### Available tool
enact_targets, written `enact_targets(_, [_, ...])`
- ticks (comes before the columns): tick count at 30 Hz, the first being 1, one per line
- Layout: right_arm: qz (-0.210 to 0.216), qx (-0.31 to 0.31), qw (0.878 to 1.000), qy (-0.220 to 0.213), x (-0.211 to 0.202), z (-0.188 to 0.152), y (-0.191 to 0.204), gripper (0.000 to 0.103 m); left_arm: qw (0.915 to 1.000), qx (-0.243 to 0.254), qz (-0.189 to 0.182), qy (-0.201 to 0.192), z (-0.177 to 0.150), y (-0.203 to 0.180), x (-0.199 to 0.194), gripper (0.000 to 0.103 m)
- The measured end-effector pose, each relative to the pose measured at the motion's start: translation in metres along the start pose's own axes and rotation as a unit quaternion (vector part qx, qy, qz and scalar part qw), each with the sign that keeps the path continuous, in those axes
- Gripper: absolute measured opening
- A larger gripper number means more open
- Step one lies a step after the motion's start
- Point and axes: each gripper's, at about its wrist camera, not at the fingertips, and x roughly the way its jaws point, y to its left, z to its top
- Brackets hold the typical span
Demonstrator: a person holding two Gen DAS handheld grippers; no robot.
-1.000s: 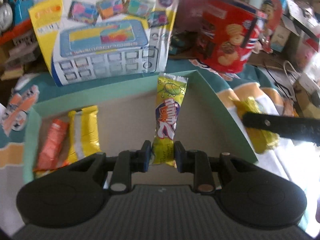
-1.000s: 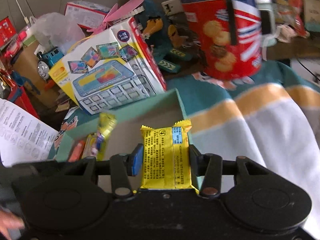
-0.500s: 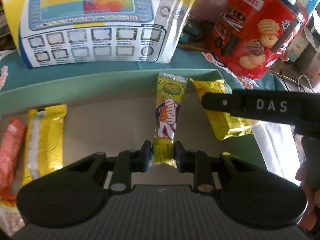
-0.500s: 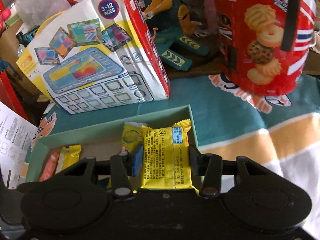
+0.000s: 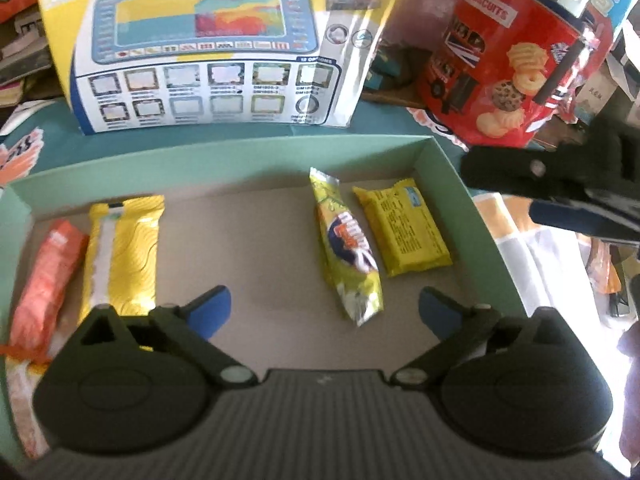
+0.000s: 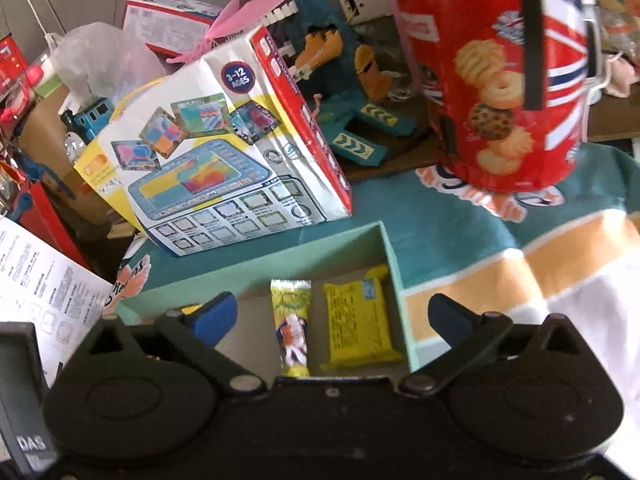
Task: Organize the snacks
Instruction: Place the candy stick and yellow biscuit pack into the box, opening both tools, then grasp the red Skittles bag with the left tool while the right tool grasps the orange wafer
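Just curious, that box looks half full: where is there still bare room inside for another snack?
The widest bare patch in the box lies mid-floor, between the yellow wafer pack and the long green-yellow packet. The ends are crowded: orange packet left, yellow biscuit pack right.

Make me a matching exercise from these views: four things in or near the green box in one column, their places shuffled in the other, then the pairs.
Things:
1. orange snack packet
2. flat yellow biscuit packet
3. red biscuit tin
4. toy tablet box

Places:
A. in the green box, nearest its right wall
B. on the cloth beyond the green box's right far corner
C. in the green box, at its left end
D. standing behind the green box's far wall

Pairs: 1-C, 2-A, 3-B, 4-D
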Motion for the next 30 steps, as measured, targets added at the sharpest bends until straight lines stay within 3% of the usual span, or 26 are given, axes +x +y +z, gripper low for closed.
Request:
enact_targets(5, [-0.012, 0.006, 1.0, 0.004, -0.033, -0.024, -0.012, 0.103, 0.9999, 0.013, -0.001, 0.001, -0.019, -0.006, -0.025, 0.103])
enact_targets(16, [-0.047, 0.017, 0.998, 0.028, -0.088, -0.113, -0.048, 0.102, 0.9984, 0.05, -0.019, 0.02, -0.088, -0.02, -0.074, 0.103])
enact_targets(19, [-0.053, 0.003, 0.998, 0.031, -0.095, -0.134, -0.051, 0.081, 0.9958, 0.091, 0.003, 0.006, -0.108, -0.025, -0.088, 0.103])
enact_targets(21, [-0.065, -0.017, 0.997, 0.036, -0.096, -0.145, -0.05, 0.052, 0.9946, 0.103, 0.005, 0.01, -0.118, -0.023, -0.095, 0.103])
enact_targets(22, [-0.07, -0.025, 0.996, 0.041, -0.097, -0.151, -0.049, 0.048, 0.9942, 0.107, 0.005, 0.012, -0.122, -0.022, -0.097, 0.103])
enact_targets(30, [-0.057, -0.06, 0.994, 0.067, -0.099, -0.172, -0.035, 0.045, 0.9894, 0.143, 0.021, 0.018, -0.148, -0.023, -0.101, 0.103])
